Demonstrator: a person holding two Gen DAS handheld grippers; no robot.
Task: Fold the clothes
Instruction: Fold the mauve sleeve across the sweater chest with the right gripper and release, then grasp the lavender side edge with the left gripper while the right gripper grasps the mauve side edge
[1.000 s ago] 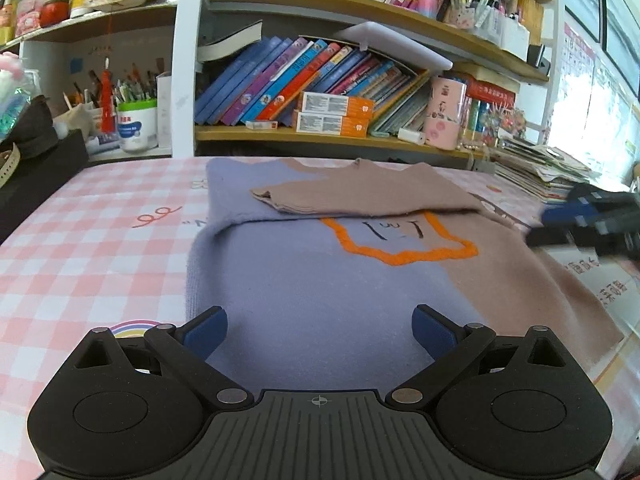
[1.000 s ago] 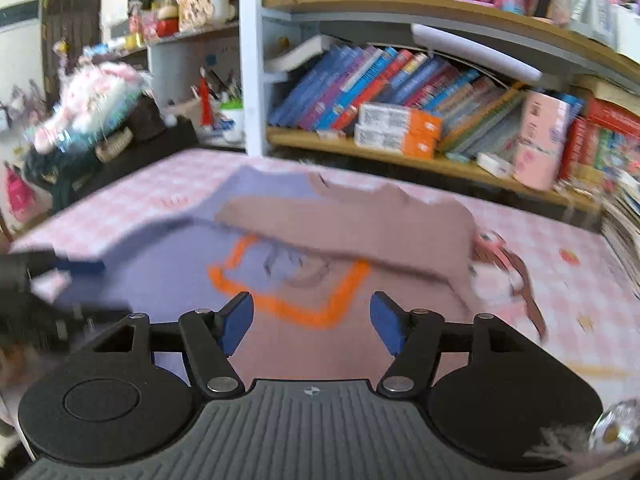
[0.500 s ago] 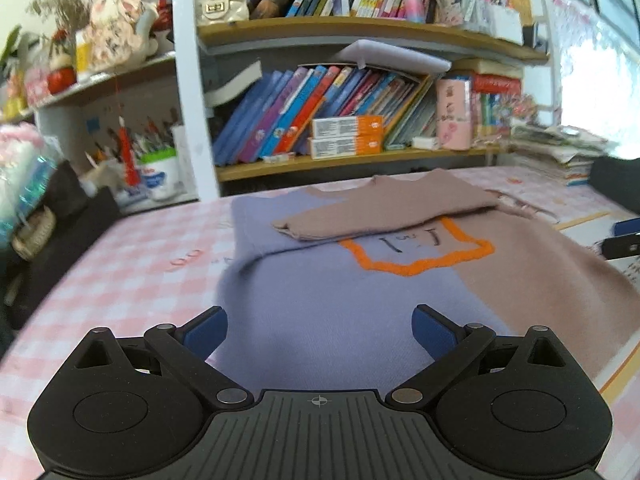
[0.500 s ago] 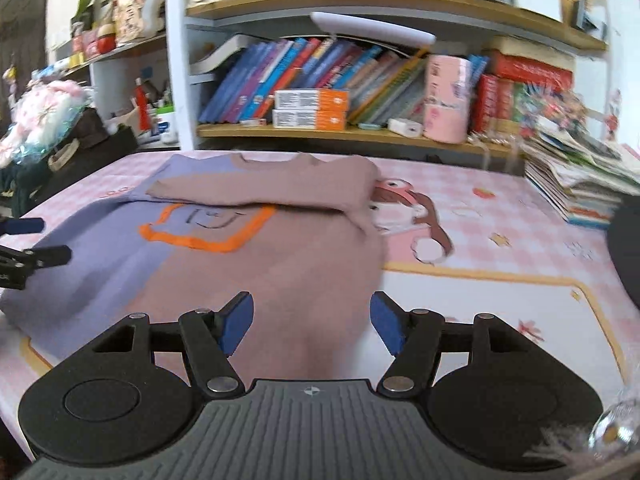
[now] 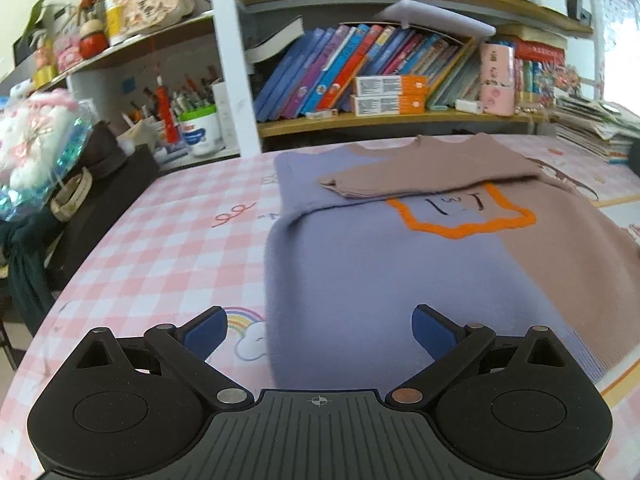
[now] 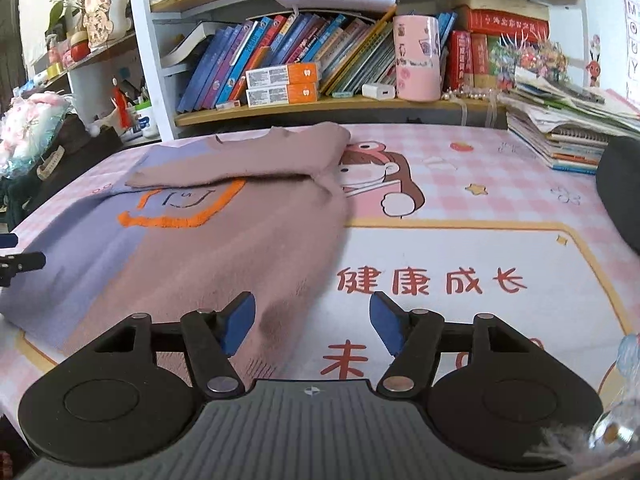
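The pink checked table [image 5: 168,240] carries my sweater [image 5: 360,264], lying flat, half lilac, half brown, one brown sleeve [image 5: 420,176] folded across its chest. My left gripper [image 5: 320,330] and right gripper [image 6: 312,322] hover over its hem, both spread wide, holding nothing.

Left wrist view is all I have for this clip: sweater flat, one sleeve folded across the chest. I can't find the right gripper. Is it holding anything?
Observer: No. The right gripper is open, with nothing between its fingers. It sits at the sweater's brown hem corner.
Operator: What lies to the right of that corner?
Observer: A printed mat with large red characters; no clothing on it.
Operator: Does my left gripper show from there?
Observer: Only the left gripper's fingertips, at the picture's left edge by the purple side of the hem.
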